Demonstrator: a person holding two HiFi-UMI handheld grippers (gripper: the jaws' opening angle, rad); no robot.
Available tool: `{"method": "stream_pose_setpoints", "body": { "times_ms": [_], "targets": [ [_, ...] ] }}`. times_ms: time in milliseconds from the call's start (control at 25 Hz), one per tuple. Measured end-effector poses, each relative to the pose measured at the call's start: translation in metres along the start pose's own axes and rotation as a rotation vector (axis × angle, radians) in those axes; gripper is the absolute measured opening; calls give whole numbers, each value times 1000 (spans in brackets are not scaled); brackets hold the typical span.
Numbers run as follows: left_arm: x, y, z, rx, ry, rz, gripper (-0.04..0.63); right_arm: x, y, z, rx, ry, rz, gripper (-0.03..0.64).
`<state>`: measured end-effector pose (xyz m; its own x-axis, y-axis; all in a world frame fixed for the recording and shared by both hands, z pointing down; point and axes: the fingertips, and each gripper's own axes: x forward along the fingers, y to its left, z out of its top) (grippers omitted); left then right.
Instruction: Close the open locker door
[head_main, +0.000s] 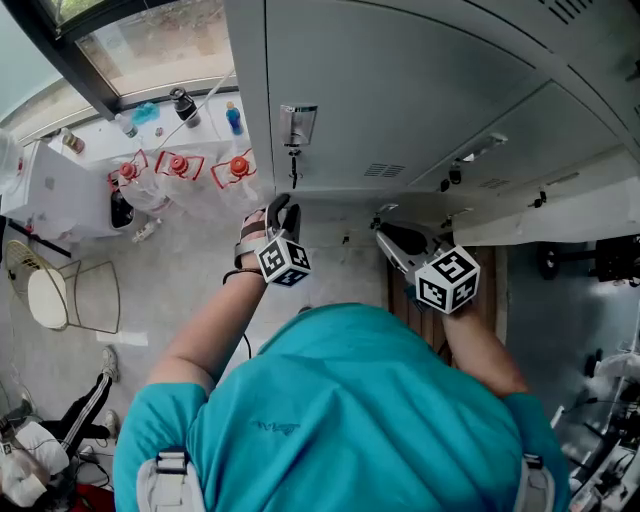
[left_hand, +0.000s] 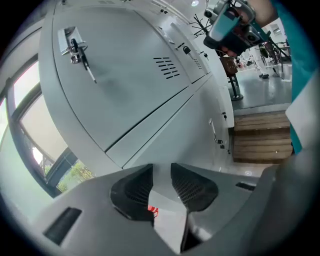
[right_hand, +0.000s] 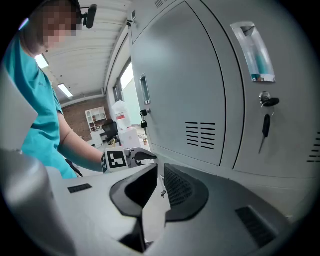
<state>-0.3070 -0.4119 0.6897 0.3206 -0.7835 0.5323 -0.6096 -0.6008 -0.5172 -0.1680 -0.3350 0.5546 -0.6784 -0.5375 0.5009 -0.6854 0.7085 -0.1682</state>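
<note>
Since no view shows plainly which door stands ajar, treat the locker door (head_main: 560, 212) at 2 o'clock from the right gripper (head_main: 383, 236), a paler lower panel, as the likely one. Press the jaw backs flat near its free edge and push steadily until it latches. Its jaws are narrowly apart, empty; the left gripper (head_main: 283, 203), at 9 o'clock, is partly open, empty.

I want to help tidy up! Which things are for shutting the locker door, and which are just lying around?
For the job:
locker door
left gripper
right gripper

Just lying about:
red-capped water jugs
chair
wooden slats
</note>
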Motion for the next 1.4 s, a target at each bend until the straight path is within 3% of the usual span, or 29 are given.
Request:
{"method": "stream_pose_setpoints", "body": {
  "times_ms": [160, 440, 680, 800, 920, 1040, 1200, 1240, 1320, 1400],
  "targets": [
    [10, 10, 1, -20, 17, 24, 117, 0, -2, 1, 5, 0, -8, 38],
    [11, 16, 0, 14, 17, 51, 60, -3, -4, -2, 13, 0, -17, 38],
    [6, 7, 2, -63, 27, -25, 60, -4, -4, -2, 16, -9, -14, 38],
    [-14, -16, 7, -190, -32, -201, 60, -5, -2, -3, 15, -14, -9, 38],
    [-44, -32, 2, -383, -89, -342, 60, -5, -1, -3, 14, -19, -1, 38],
    [-77, -22, -10, -608, -121, -359, 60, -3, 0, -5, 15, -23, 7, 38],
    [-113, -3, -18, -872, -244, -351, 57, 1, 4, -9, 23, -34, 23, 38],
    [-120, 0, -19, -923, -277, -345, 14, 2, 7, -10, 24, -36, 28, 38],
    [-130, 4, -19, -989, -326, -343, 5, 4, 11, -10, 23, -41, 40, 38],
    [-135, 4, -18, -1004, -334, -356, 3, 6, 15, -9, 17, -46, 51, 38]
  ]
}}
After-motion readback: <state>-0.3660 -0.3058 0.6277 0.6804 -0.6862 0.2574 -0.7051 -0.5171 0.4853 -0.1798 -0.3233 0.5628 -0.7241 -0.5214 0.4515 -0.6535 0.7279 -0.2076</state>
